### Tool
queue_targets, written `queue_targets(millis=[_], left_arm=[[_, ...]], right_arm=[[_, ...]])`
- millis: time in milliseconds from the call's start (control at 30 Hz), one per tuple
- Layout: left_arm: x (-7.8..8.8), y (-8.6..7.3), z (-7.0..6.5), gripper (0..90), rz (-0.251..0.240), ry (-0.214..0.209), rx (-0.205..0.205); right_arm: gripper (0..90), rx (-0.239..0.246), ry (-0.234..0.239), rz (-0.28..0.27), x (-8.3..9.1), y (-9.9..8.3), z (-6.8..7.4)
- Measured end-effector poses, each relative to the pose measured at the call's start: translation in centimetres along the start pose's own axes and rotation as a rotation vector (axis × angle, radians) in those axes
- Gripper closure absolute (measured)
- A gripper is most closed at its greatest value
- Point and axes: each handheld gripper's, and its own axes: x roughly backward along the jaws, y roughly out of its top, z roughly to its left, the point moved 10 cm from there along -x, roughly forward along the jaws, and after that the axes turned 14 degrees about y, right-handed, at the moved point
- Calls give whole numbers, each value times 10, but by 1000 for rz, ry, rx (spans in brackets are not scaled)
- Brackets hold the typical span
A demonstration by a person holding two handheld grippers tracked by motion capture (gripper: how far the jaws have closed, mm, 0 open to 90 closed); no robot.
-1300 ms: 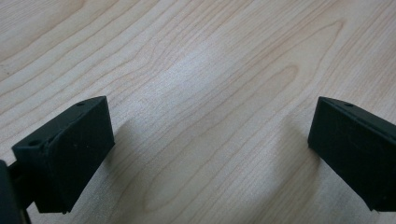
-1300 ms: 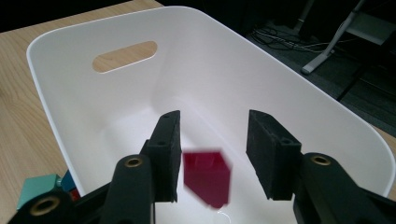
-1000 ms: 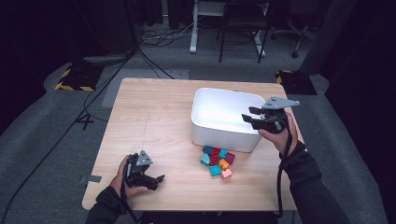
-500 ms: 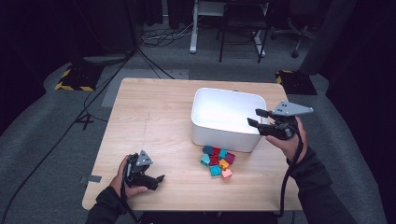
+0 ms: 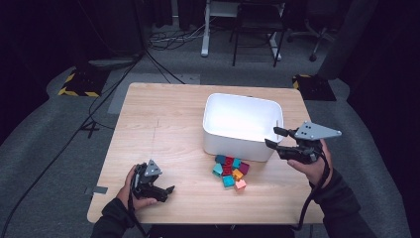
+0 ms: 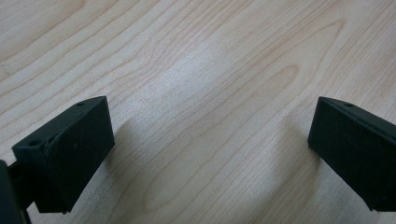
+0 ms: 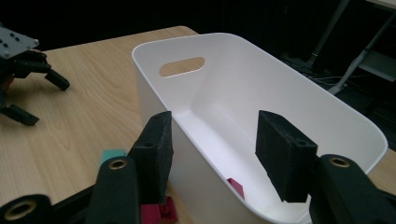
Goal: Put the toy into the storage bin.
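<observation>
A white bin [image 5: 233, 146] stands on the right half of the wooden table [image 5: 163, 119]. Several coloured blocks [image 5: 231, 171] lie in a loose pile just in front of it. My right gripper [image 5: 271, 137] hovers at the bin's near right corner. Its jaws have just been opening and stand apart with nothing between them. In the right gripper view the gripper [image 7: 212, 140] straddles the bin's rim [image 7: 299, 98], and a dark red block [image 7: 236, 186] lies on the bin floor. My left gripper [image 5: 167, 192] rests at the near left, open over bare wood [image 6: 210, 140].
A teal block [image 7: 112, 155] and a red block [image 7: 159, 212] lie outside the bin wall, beside the right jaw. Bare tabletop stretches left of the bin. Table edges drop to grey carpet with cables and chair legs beyond.
My right gripper has drawn back from over the bin's right side toward the near right corner, and its jaws have spread wider. The left gripper has stayed put.
</observation>
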Motion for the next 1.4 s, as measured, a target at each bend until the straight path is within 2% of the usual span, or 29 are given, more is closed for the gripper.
queue_targets(millis=[167, 500, 633, 933, 1267, 1400], left_arm=[[0, 0, 0, 5, 1, 1, 1], [0, 0, 0, 6, -1, 2, 1], [0, 0, -1, 6, 2, -1, 4], [0, 0, 0, 6, 1, 0, 4], [0, 0, -1, 6, 1, 0, 4], [0, 0, -1, 6, 1, 0, 5]], right_arm=[[467, 18, 21, 7, -1, -11, 13], [461, 8, 77, 20, -9, -34, 34], [459, 17, 98, 42, -16, -49, 44], [456, -12, 156, 90, -39, -83, 66], [445, -15, 202, 144, -58, -109, 83], [442, -11, 202, 180, -66, -121, 87]])
